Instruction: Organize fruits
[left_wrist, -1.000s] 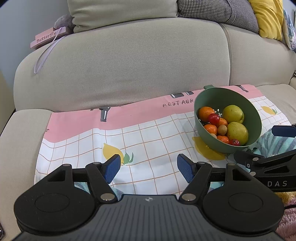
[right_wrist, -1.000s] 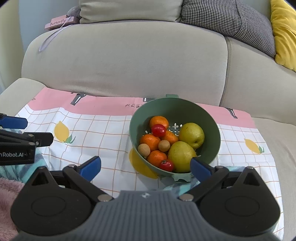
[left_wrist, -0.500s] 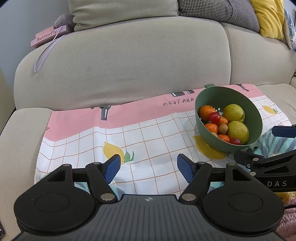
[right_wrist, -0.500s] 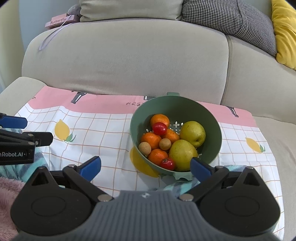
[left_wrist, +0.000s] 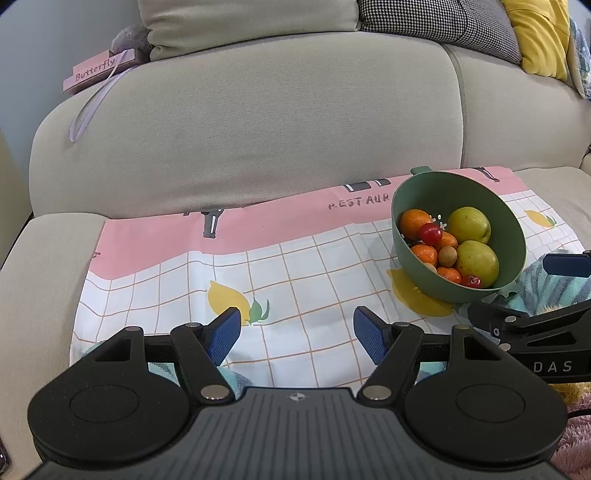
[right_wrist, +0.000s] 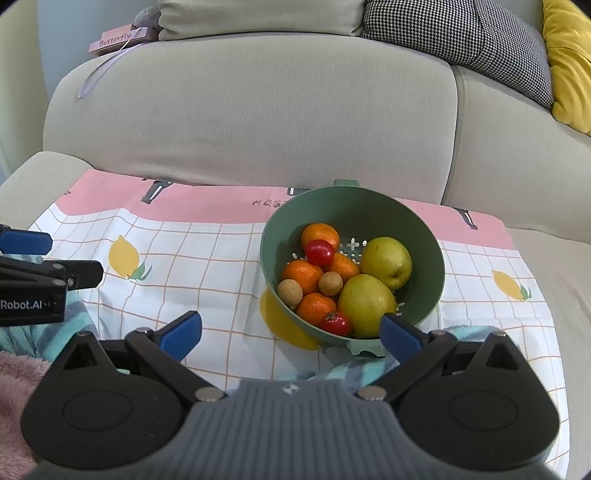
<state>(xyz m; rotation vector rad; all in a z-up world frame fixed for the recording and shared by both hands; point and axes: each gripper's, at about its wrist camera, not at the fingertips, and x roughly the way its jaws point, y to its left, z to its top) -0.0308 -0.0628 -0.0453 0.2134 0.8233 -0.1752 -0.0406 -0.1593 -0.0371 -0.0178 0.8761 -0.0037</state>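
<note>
Fingers (right_wrist: 400, 338) of both grippers spread, empty; right gripper (right_wrist: 291, 334) low before the green colander (right_wrist: 284, 225), fruit-filled, at twelve o'clock; left gripper (left_wrist: 297, 334) over the checked cloth (left_wrist: 166, 288).

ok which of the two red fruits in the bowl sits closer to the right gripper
The red fruit at the bowl's near rim, wedged between an orange and the front pear. The other red one sits further back, on top of the oranges.
</note>
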